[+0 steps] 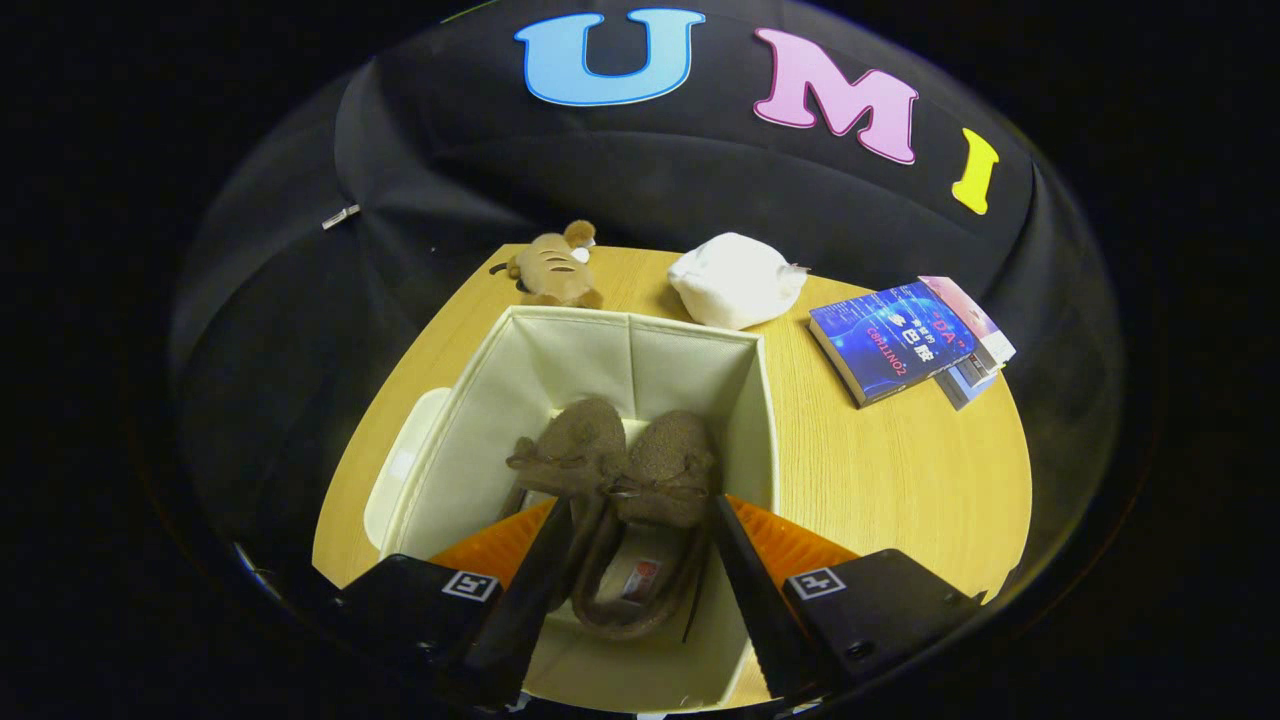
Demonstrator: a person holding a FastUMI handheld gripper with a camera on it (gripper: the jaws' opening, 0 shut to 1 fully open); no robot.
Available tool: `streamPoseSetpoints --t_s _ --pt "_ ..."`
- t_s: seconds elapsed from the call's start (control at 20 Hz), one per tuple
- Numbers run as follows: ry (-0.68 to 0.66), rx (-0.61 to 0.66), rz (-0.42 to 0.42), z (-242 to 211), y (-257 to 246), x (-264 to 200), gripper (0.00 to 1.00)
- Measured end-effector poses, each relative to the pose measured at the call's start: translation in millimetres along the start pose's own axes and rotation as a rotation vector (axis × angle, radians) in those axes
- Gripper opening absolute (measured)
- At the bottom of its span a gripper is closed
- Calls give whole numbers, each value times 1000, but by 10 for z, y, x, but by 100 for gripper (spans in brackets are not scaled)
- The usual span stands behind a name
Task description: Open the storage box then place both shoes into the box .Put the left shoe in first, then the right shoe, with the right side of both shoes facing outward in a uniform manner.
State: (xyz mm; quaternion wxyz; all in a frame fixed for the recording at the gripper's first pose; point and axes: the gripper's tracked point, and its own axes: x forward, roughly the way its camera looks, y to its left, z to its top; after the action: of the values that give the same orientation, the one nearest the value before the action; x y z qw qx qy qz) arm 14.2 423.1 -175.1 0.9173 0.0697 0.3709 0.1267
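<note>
The cream fabric storage box stands open on the wooden table, just ahead of my fingers. Two brown moccasin shoes lie side by side inside it, toes toward the far wall. The left shoe lies on the left, its heel end hidden behind one finger. The right shoe sits between my fingers, its opening and insole facing up. My gripper reaches down into the box with a finger pressing on each flank of the right shoe. The box's lid lies flat beside the box's left wall.
Beyond the box, a brown plush toy and a white bundle lie near the table's far edge. A stack of books rests to the right of the box. Bare wooden tabletop stretches right of the box.
</note>
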Motion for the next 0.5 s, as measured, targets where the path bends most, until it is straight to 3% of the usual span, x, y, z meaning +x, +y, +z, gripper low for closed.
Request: streamPoseSetpoints --t_s 0.3,0.5 --pt "-103 32 35 287 -141 -221 94" --pt "-207 39 27 542 -515 -448 94"
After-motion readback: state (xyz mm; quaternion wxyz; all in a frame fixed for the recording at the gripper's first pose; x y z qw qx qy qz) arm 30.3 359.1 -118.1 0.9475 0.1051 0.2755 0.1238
